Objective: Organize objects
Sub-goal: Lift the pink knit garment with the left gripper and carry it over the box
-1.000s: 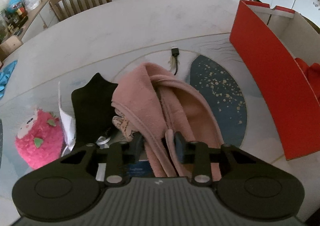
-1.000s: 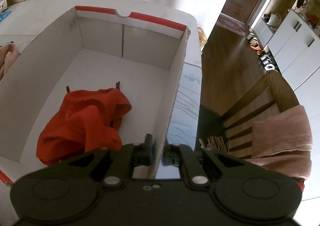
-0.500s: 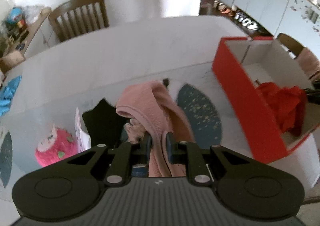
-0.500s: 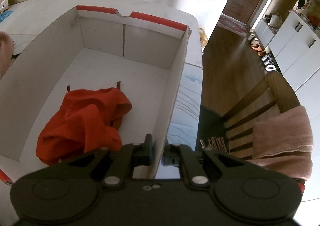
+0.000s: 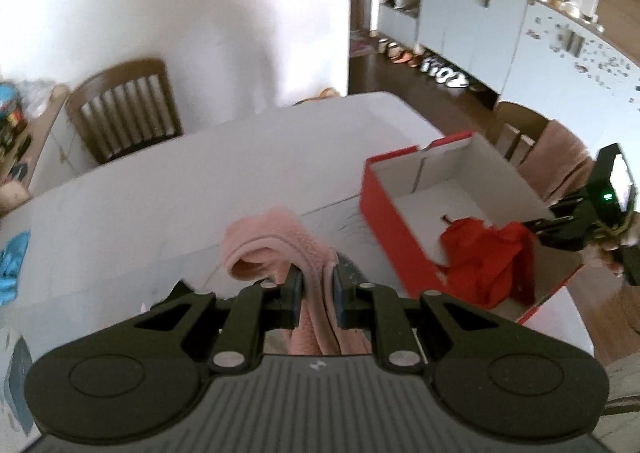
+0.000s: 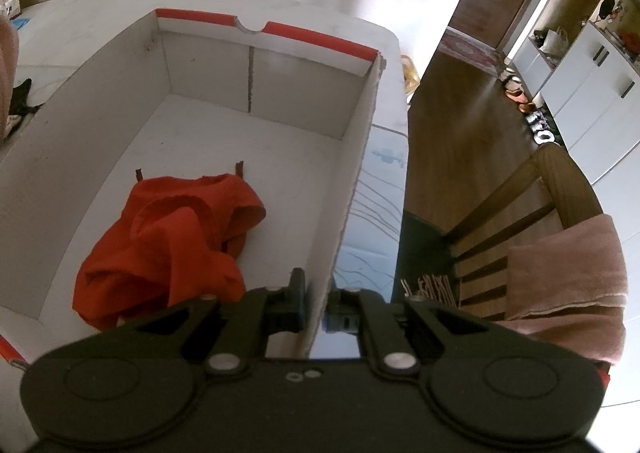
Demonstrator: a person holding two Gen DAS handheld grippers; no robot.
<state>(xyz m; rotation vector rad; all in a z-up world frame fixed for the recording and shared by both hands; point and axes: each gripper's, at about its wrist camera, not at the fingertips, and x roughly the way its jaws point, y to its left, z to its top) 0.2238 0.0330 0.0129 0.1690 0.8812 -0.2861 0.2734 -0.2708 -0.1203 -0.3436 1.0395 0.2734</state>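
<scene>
My left gripper [image 5: 316,293] is shut on a pink fleece cloth [image 5: 276,241] and holds it up above the white table [image 5: 200,173]. The red box with white inside [image 5: 384,205] stands to the right, with a red cloth [image 5: 484,253] lying in it. My right gripper [image 6: 316,305] is shut on the box's right wall [image 6: 352,181], one finger inside and one outside. The red cloth [image 6: 168,241] lies at the box's near left. The right gripper also shows at the far right of the left wrist view [image 5: 580,221].
A wooden chair [image 5: 124,109] stands at the table's far side. Another chair with a pink towel [image 6: 560,273] stands right of the box. A blue cloth [image 5: 12,265] lies at the table's left edge. A black item [image 6: 20,97] lies left of the box.
My left gripper closed on the pink cloth and lifted it high off the table, so the toy and black item dropped out of view. The right gripper stayed on the box wall.
</scene>
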